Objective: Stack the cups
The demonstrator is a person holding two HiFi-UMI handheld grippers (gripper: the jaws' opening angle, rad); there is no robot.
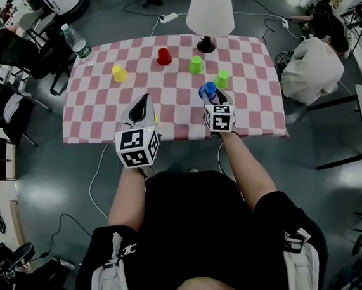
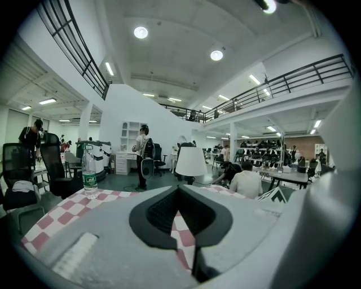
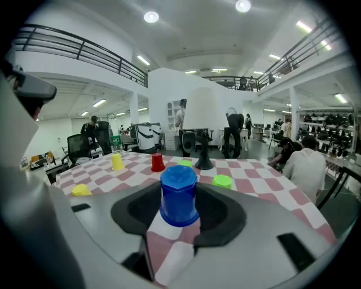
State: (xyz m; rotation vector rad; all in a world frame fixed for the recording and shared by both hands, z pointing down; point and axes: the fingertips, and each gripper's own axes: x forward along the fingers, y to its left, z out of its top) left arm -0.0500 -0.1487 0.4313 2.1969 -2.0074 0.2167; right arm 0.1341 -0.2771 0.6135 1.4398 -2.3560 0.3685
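Note:
An upside-down blue cup (image 1: pixel 209 90) stands near the front of the checked table (image 1: pixel 253 102). My right gripper (image 1: pixel 211 96) is shut on it, and in the right gripper view the blue cup (image 3: pixel 179 195) sits between the dark pads (image 3: pixel 223 211). Farther back are a yellow cup (image 1: pixel 119 73), a red cup (image 1: pixel 163 57) and two green cups (image 1: pixel 195 64) (image 1: pixel 222 79). Another yellow cup (image 3: pixel 82 190) lies low on the left, close to my left gripper (image 1: pixel 143 106). That gripper is shut, holds nothing, and hovers over the table's front edge.
A white-shaded lamp (image 1: pixel 209 14) on a black foot stands at the back of the table. A water bottle (image 1: pixel 78 44) is at the back left corner. A person (image 1: pixel 310 68) crouches beside the table's right side. Chairs and cables surround it.

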